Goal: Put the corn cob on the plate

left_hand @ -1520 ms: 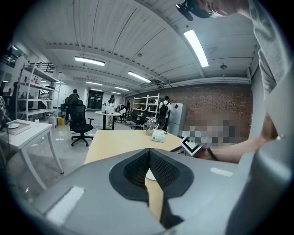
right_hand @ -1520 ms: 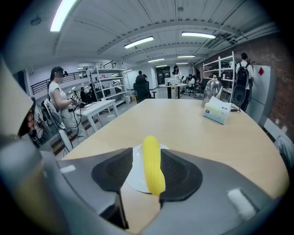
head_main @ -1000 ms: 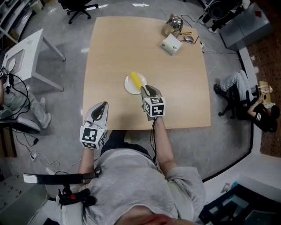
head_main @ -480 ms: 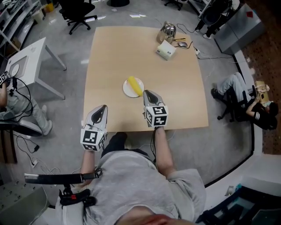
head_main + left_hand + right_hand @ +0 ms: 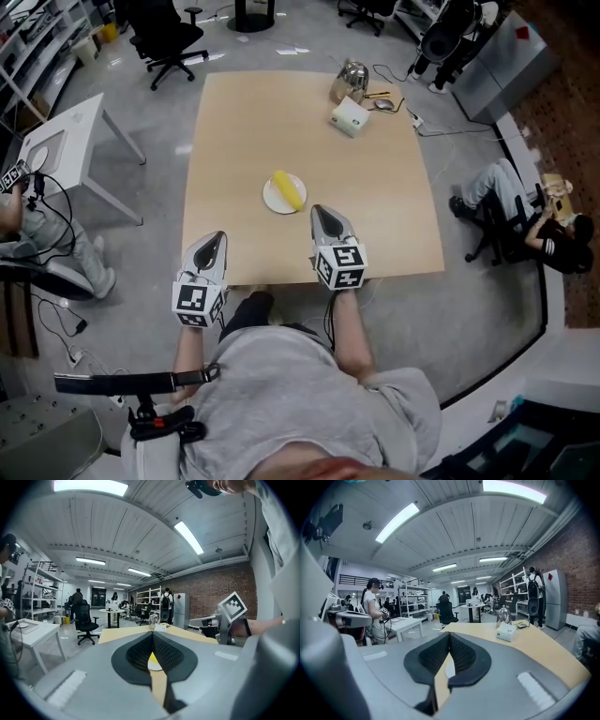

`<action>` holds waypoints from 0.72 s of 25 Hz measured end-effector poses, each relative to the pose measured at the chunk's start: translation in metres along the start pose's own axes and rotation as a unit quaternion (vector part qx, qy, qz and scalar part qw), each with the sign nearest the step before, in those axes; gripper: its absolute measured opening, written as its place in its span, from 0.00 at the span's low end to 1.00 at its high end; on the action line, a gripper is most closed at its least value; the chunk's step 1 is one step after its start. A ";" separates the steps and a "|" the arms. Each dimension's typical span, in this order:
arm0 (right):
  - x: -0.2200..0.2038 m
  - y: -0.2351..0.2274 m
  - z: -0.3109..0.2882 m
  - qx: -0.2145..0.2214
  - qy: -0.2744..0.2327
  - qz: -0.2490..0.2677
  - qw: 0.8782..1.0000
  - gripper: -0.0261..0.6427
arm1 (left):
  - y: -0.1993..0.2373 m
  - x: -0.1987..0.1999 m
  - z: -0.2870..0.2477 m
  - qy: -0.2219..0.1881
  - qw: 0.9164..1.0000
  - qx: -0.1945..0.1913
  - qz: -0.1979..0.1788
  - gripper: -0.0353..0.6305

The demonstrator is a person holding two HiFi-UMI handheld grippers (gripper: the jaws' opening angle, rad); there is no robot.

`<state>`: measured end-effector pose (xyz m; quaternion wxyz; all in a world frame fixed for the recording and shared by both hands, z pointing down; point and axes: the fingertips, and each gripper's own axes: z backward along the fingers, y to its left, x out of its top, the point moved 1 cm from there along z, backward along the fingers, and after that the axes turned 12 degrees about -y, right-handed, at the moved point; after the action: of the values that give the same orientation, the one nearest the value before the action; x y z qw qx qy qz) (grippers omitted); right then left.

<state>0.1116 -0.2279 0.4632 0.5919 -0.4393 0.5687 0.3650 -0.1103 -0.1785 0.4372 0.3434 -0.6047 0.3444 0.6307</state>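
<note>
The yellow corn cob lies on the small white plate in the middle of the wooden table. My right gripper hovers just right of and nearer than the plate, shut and empty. My left gripper is at the table's near left edge, also shut with nothing in it. In the left gripper view the closed jaws hide most of the corn and plate. A white sliver of plate shows behind the closed jaws in the right gripper view.
A metal kettle, a white box and cables sit at the table's far right corner. A white side table stands to the left and an office chair beyond. A person sits on the floor at right.
My right gripper has let go of the corn, drawn back toward the near table edge and risen, its jaws closing empty. The corn stays on the plate. The left gripper shifted slightly.
</note>
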 end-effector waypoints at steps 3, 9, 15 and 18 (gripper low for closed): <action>0.011 0.006 0.012 0.006 -0.019 -0.003 1.000 0.05 | -0.002 0.005 0.007 -0.004 1.000 0.003 -0.003 0.08; 0.018 0.020 0.028 0.013 -0.047 0.000 0.999 0.05 | -0.002 0.008 0.016 -0.009 1.000 0.006 -0.015 0.08; 0.011 0.037 0.050 0.020 -0.051 -0.002 0.999 0.05 | -0.008 0.013 0.027 -0.013 1.000 0.007 -0.018 0.08; 0.010 0.039 0.058 0.023 -0.055 -0.008 0.998 0.05 | -0.010 0.015 0.030 -0.014 1.000 0.009 -0.019 0.08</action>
<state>0.0966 -0.1608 0.4469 0.6353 -0.4096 0.5395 0.3710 -0.1181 -0.1474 0.4229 0.3655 -0.5988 0.3341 0.6294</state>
